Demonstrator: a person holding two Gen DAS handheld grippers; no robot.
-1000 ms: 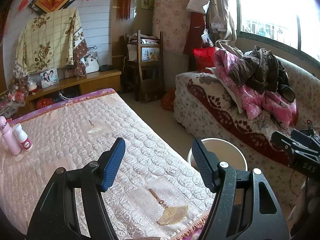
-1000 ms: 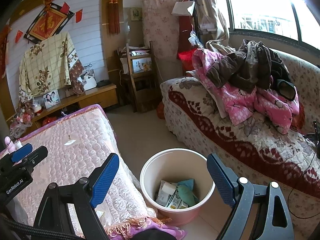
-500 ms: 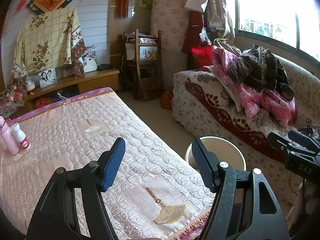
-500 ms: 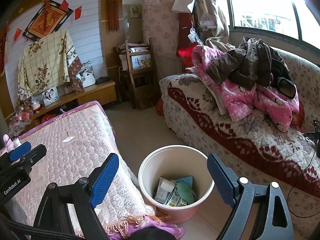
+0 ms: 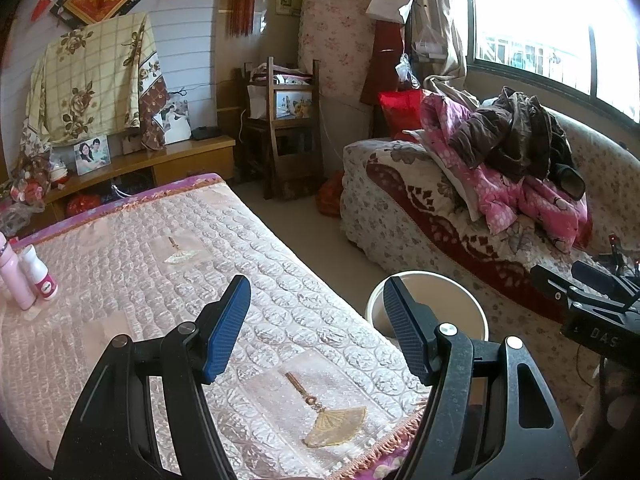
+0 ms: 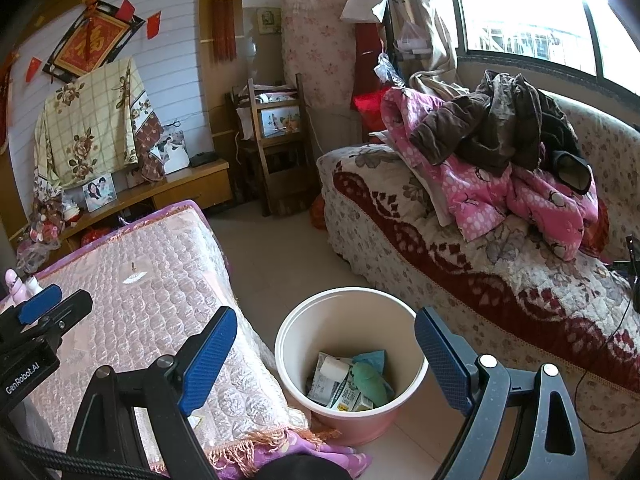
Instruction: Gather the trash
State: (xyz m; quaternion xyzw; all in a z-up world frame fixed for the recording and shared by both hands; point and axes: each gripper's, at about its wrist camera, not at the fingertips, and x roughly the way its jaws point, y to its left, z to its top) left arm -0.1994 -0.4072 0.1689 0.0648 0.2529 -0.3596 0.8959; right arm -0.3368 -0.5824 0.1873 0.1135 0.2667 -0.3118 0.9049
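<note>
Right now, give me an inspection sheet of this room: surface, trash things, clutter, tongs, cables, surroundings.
Surface: quilted pink table cover, mostly bare, fan motifs stitched in.
Job's things: trash bin on the floor between table and sofa; cartons, a white roll and green crumpled pieces lie inside.
Clutter: two small bottles at the table's far left edge; no loose trash seen on the cover.
Tongs: left tongs open, empty, over the table; right tongs open, empty, above the bin.
Cables: a thin black cable runs down the sofa front.
Surroundings: sofa piled with pink and brown clothing; wooden shelf; window at right.
</note>
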